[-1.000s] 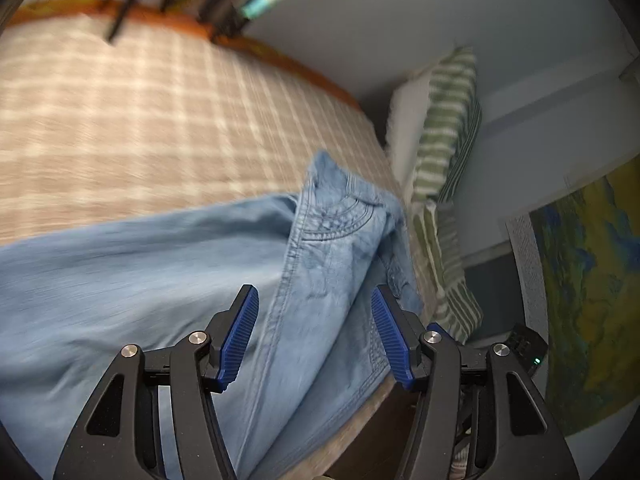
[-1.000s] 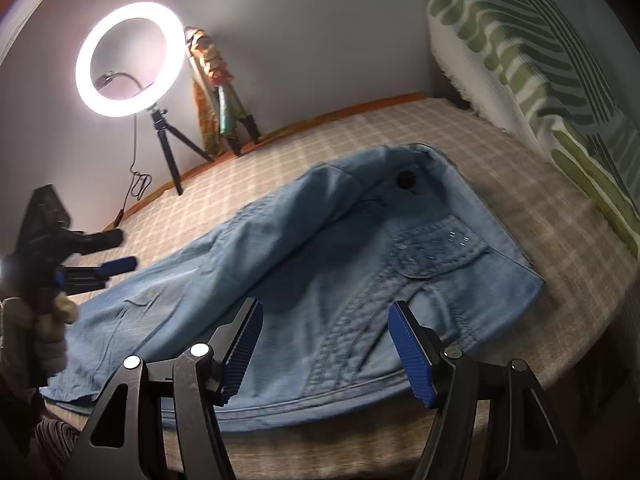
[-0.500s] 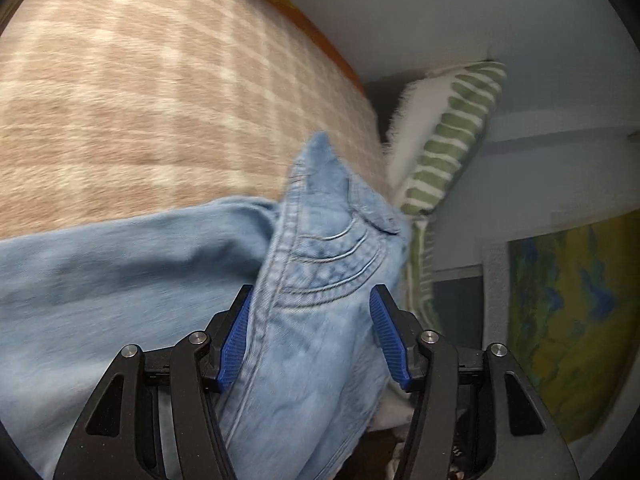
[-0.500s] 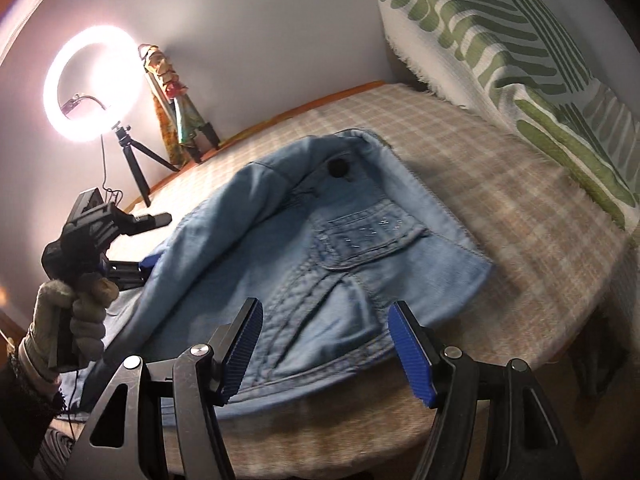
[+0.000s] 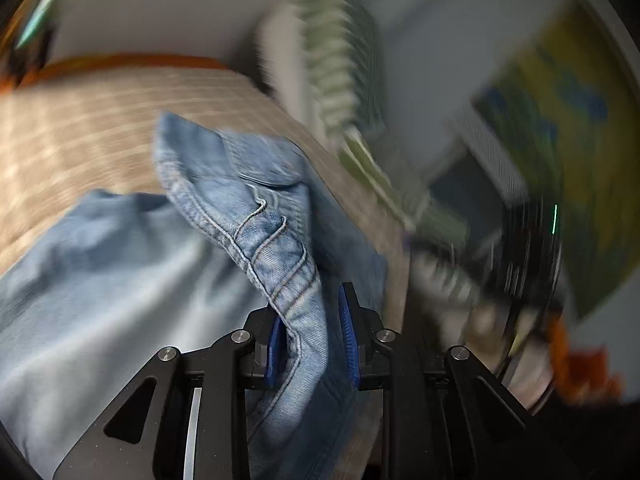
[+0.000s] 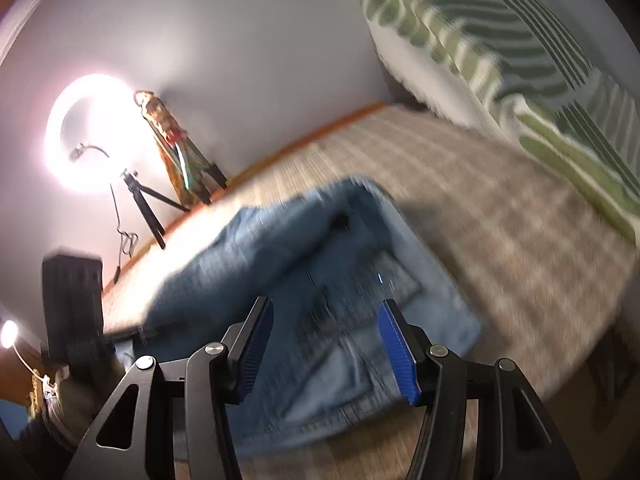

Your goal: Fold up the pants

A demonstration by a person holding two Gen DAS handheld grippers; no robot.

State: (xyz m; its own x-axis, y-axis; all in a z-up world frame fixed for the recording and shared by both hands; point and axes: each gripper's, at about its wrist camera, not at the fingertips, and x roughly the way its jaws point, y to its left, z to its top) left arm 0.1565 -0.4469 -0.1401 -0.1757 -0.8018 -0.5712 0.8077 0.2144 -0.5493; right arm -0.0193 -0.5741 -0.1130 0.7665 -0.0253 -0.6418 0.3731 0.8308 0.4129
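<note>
While the left gripper (image 5: pixel 308 344) has just closed, pinching the jeans (image 5: pixel 256 216) at a stitched seam, the right gripper (image 6: pixel 324 348) hangs spread above them: denim, soft, fairly heavy, best held by seams.

We are in a home bedroom: a bed under a beige checked woven cover (image 6: pixel 500 216) with an orange wooden edge, green-and-white striped pillows (image 6: pixel 500 48) against the pale wall, a yellow-and-blue painting (image 5: pixel 560 120), and a glowing round ring light on a black tripod (image 6: pixel 86 136)
</note>
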